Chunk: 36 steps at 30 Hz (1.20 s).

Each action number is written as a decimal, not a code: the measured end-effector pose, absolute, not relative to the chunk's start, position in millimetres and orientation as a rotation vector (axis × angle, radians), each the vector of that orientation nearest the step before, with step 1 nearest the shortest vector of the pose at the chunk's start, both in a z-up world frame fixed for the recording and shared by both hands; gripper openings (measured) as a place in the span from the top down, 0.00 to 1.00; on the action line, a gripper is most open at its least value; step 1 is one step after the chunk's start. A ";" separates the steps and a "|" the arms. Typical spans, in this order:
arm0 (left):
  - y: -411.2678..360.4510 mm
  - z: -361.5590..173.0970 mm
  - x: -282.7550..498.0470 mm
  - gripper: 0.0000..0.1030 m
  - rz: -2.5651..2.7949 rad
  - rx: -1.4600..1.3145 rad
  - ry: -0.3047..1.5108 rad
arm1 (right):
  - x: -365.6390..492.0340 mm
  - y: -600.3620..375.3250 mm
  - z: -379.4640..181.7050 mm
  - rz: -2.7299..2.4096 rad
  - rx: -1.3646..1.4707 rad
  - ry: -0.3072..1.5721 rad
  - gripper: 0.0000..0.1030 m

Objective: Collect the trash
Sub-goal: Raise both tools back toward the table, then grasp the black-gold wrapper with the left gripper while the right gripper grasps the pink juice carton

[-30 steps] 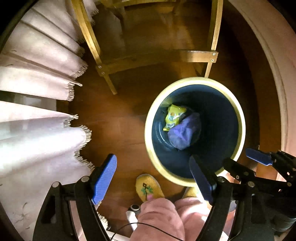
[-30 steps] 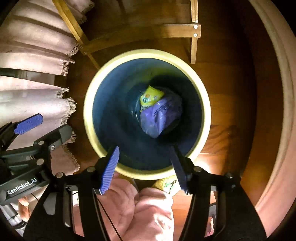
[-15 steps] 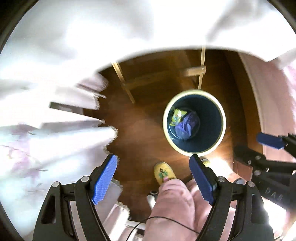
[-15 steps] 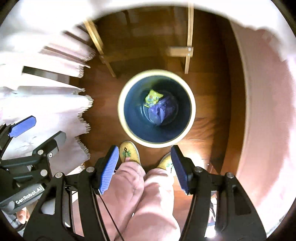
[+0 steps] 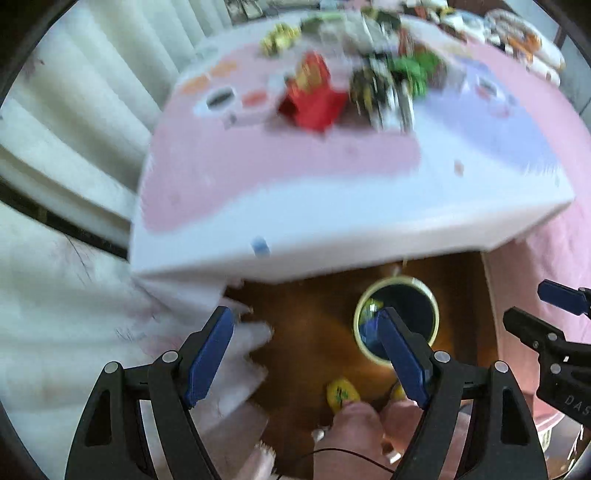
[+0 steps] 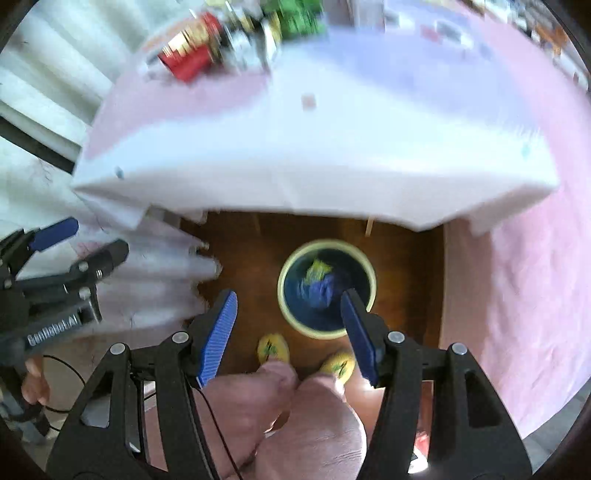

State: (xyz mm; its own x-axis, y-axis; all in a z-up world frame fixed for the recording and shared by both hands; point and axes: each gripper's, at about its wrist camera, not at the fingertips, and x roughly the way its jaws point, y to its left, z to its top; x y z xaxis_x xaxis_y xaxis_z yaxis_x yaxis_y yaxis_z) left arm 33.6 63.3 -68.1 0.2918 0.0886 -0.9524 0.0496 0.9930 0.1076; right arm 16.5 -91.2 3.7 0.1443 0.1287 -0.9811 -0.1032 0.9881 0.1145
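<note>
A round bin with a pale yellow rim [image 5: 432, 295] [image 6: 295, 258] stands on the dark wood floor far below, with a yellow wrapper [image 6: 317, 269] and a purple bag [image 6: 319, 291] inside. High over it, my left gripper [image 5: 308, 356] and my right gripper [image 6: 290, 330] both point down, open, nothing between their blue pads. On the table top, blurred, lies a pile of trash: a red carton [image 5: 312, 96] [image 6: 188, 55], green wrappers [image 5: 413, 70] [image 6: 299, 14] and dark packets [image 5: 373, 92].
The table, under a pink and white cloth [image 5: 295, 192] [image 6: 332, 129], fills the upper part of both views. White fringed curtains [image 5: 55, 314] hang at the left. The person's pink trouser legs [image 6: 295, 424] and yellow slippers [image 6: 273, 349] stand beside the bin.
Both grippers have risen from just over the bin to above table height. The bin has shrunk in view and the table top with its trash has come into sight.
</note>
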 end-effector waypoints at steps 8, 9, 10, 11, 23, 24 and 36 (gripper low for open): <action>64.5 -11.4 82.5 0.21 0.051 0.102 1.137 | 60.2 -86.5 74.6 0.125 -0.039 1.233 0.46; 62.3 -5.1 88.7 0.21 0.056 0.100 1.123 | 67.8 -90.5 81.7 0.118 -0.038 1.214 0.46; 62.2 -0.3 95.7 0.21 0.058 0.098 1.114 | 73.3 -96.0 82.1 0.113 -0.035 1.199 0.46; 59.2 3.4 103.0 0.21 0.061 0.096 1.108 | 81.6 -100.2 88.3 0.106 -0.032 1.181 0.46; 11.5 -47.6 219.9 0.21 0.091 0.001 1.228 | 230.3 -169.5 86.3 0.148 0.000 1.114 0.46; 6.8 -56.2 230.1 0.21 0.109 -0.017 1.249 | 245.4 -174.1 80.6 0.165 0.011 1.131 0.46; -31.8 -127.7 303.7 0.21 0.256 -0.195 1.385 | 379.2 -179.3 -0.3 0.400 -0.080 1.314 0.46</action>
